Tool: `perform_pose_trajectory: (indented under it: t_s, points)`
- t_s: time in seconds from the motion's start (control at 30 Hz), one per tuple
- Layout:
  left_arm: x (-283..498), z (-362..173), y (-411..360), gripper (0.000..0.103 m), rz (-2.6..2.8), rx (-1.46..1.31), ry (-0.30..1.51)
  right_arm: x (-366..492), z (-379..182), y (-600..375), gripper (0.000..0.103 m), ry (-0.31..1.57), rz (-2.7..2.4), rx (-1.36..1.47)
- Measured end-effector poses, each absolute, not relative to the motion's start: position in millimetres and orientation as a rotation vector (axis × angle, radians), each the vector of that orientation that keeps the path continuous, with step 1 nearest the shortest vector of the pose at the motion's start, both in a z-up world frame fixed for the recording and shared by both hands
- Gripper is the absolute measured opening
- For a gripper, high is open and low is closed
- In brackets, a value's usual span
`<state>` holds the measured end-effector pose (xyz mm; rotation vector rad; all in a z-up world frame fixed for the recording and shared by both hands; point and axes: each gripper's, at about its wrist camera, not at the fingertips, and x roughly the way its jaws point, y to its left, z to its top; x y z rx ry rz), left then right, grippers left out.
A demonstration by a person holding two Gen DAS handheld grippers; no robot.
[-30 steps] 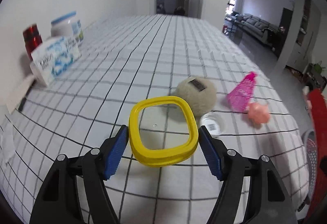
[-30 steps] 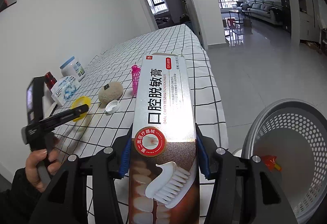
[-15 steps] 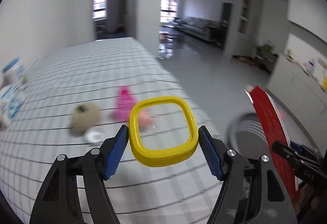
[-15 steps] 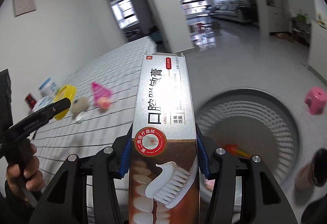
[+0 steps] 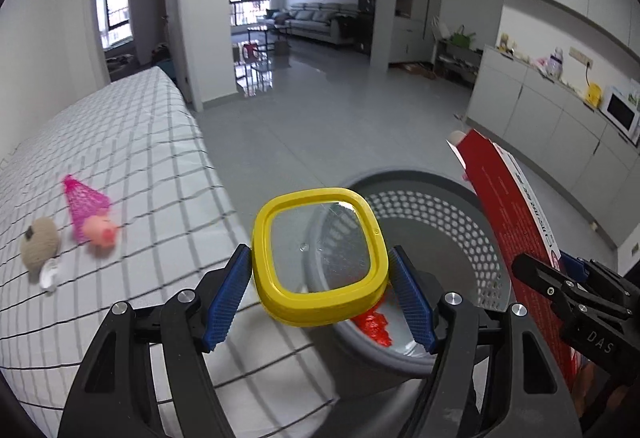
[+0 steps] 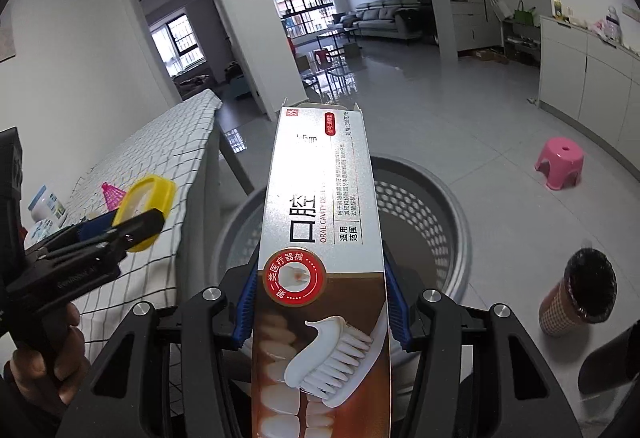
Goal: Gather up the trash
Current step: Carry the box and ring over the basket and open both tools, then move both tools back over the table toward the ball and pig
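Hidden and cut off: in the right wrist view the toothpaste box runs off the lower edge of the frame and covers the centre and near wall of the grey perforated basket, so the basket's contents cannot be read there. In the left wrist view the same box shows only as a red edge at right, its lower end lost behind the right gripper. The items at far left on the checked tablecloth are smeared by blur: a pink mesh piece with a pink toy, a beige round lump and a small white cap.

Containers: the basket stands on the floor beside the table, lower centre-right of the left wrist view; something red lies on its bottom, partly hidden by the yellow lid. A small checked bin with a black liner stands at lower right of the right wrist view; its inside is dark and unreadable. A pink stool is well apart at right.

Grippers: the left gripper pinches the yellow-rimmed lid by its two sides, blue pads pressed against the rim, held over the table edge and the basket's near rim. The right gripper clamps the toothpaste box between its blue pads, the box above the basket.
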<state>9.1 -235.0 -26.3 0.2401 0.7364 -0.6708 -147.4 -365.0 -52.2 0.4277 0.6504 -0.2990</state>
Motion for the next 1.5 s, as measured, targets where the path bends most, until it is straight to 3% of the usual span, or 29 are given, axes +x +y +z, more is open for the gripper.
perform_pose_trajectory:
  t_s: [0.6,0.7,0.83,1.5]
  points:
    - [19,-68,-283,0.070,-0.680,0.293,0.828,-131,-80,-390,0.051,0.784,-0.297,0.515]
    - [17,-69,-280,0.070,-0.679,0.285,0.841,-130,-78,-390,0.052,0.773,-0.292,0.521]
    - [18,-68,-279,0.075,-0.665,0.281,0.841,-134,-73,-392,0.061,0.746,-0.300,0.520]
    - [10,-56,-270,0.082,-0.643,0.271,0.820,-138,-69,-382,0.061,0.722,-0.298,0.503]
